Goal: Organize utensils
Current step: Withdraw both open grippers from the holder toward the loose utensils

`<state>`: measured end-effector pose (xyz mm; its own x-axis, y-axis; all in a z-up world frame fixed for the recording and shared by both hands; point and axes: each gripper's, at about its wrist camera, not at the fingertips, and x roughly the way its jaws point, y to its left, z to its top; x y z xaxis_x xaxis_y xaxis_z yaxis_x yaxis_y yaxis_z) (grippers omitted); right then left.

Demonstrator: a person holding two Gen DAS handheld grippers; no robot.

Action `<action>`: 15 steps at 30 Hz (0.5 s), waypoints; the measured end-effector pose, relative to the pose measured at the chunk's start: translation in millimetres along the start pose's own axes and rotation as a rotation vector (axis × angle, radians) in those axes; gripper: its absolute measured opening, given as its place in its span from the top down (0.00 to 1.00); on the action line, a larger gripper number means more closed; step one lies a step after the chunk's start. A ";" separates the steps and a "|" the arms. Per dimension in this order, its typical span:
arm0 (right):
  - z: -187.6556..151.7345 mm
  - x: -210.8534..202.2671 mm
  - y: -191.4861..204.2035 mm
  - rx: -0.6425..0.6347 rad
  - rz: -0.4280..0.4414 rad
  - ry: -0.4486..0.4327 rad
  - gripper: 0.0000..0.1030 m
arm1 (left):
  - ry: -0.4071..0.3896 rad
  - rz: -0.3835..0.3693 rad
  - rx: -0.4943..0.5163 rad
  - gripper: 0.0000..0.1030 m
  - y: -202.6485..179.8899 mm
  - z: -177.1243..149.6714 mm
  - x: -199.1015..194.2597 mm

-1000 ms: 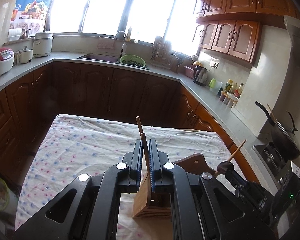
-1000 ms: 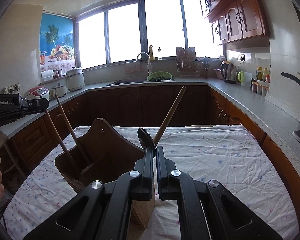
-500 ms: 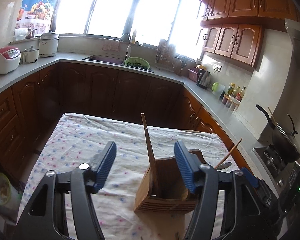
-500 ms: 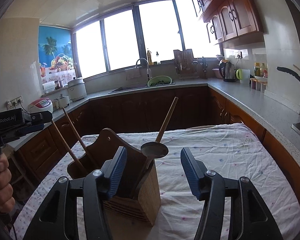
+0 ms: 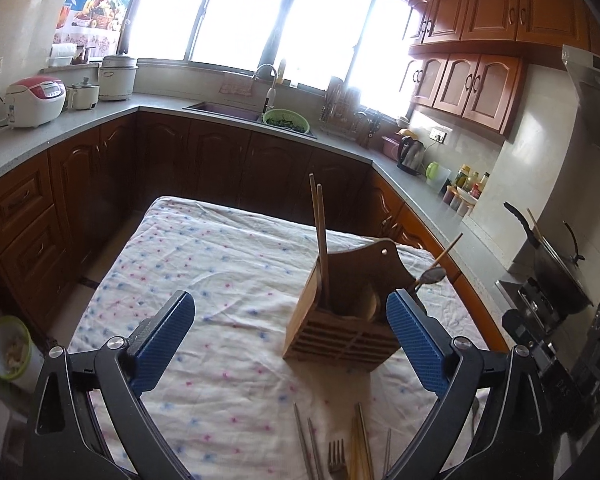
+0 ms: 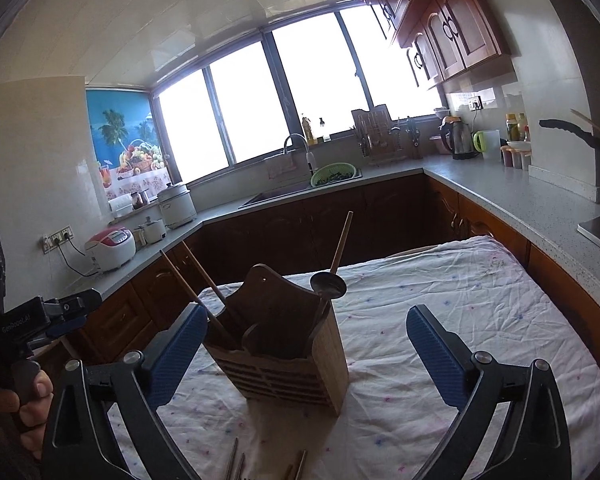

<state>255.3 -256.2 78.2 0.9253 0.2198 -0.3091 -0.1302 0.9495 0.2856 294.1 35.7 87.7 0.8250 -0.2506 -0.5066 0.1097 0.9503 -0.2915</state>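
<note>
Left wrist view: left gripper (image 5: 290,330) hovering spread wide, pinching nothing. Wooden utensil holder (image 5: 342,312) standing right of frame centre on the flowered tablecloth (image 5: 204,264), just beyond the jaws. Counting inside: two wooden chopsticks (image 5: 320,240) upright, one ladle (image 5: 432,276) leaning toward the right. Lying loose at bottom centre: one fork (image 5: 336,460), about five sticks (image 5: 360,444), partly cropped, so count uncertain. Risking a tipped holder if reaching low past it and clipping a pad on its wall; also scattering the loose pile by grabbing several at once.

Right wrist view: right gripper (image 6: 306,344) also gaping, carrying nothing. Holder (image 6: 288,348) sitting at lower centre, between the pads. Showing two chopsticks (image 6: 196,276) slanting toward upper left, one ladle (image 6: 334,268) slanting toward upper right. Risking knocking the tall ladle handle when passing over.
</note>
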 end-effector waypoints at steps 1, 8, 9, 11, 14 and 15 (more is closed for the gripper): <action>-1.3 -4.3 0.3 0.008 0.008 0.007 0.02 | 0.009 0.000 -0.007 0.04 1.4 -4.8 -2.7; -15.5 -37.3 1.8 0.042 0.042 0.030 0.01 | 0.080 -0.031 -0.045 0.04 8.3 -38.4 -22.3; -18.4 -42.0 2.3 0.043 0.041 0.035 0.01 | 0.087 -0.035 -0.044 0.04 8.0 -42.8 -24.8; -24.7 -50.9 2.8 0.046 0.033 0.045 0.01 | 0.096 -0.035 -0.045 0.04 7.8 -52.3 -30.1; -34.2 -65.2 1.8 0.057 0.035 0.053 0.01 | 0.110 -0.047 -0.052 0.04 7.3 -65.4 -37.8; -37.5 -69.3 1.2 0.063 0.036 0.058 0.01 | 0.114 -0.048 -0.053 0.04 7.3 -69.8 -40.3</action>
<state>177.6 -262.0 66.0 0.8981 0.2682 -0.3486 -0.1389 0.9250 0.3538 222.9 39.8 49.3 0.7510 -0.3175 -0.5789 0.1154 0.9264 -0.3584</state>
